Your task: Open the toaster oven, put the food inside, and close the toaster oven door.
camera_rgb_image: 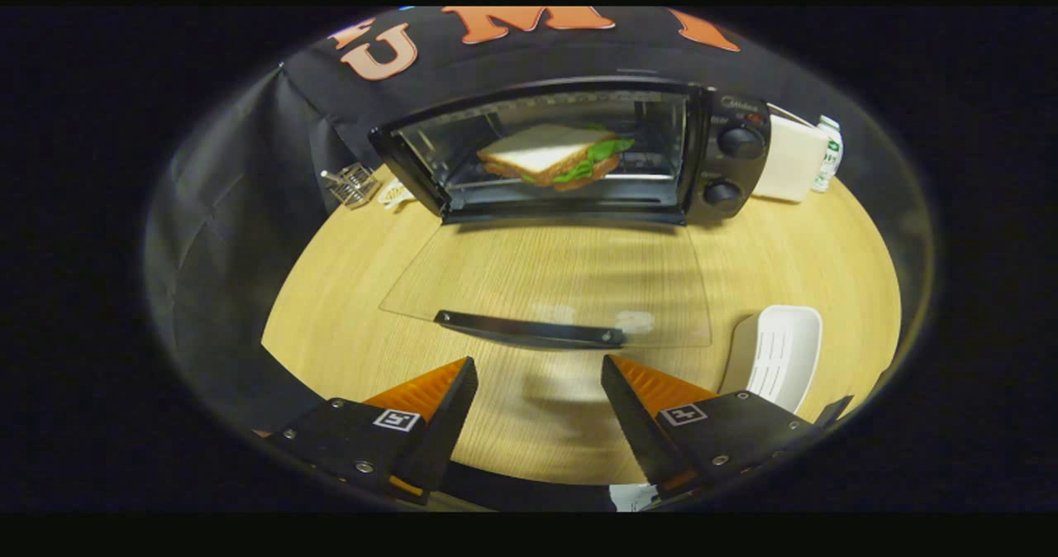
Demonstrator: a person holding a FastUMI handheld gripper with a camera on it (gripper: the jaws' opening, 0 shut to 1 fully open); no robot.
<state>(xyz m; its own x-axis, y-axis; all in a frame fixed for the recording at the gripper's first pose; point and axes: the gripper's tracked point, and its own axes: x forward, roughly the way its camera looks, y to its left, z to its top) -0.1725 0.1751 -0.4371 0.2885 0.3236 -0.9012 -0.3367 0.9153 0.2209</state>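
While hovering over the table (347, 326), gripper (539, 375) spread wide, holding nothing. Just ahead, glass door (562, 280) flat open, handle (529, 330) nearest. Beyond, sandwich (552, 154) already inside toaster oven (570, 148); closing probably next.

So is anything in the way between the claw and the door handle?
Nothing visible. The open claw sits just short of the black bar handle on the lowered glass door, with only bare wooden table between them.

A staged recording booth, not a real kitchen: black cloth wall (248, 193) drapes behind a pale wooden tabletop (579, 425) holding a black toaster oven (727, 169) at upper centre.
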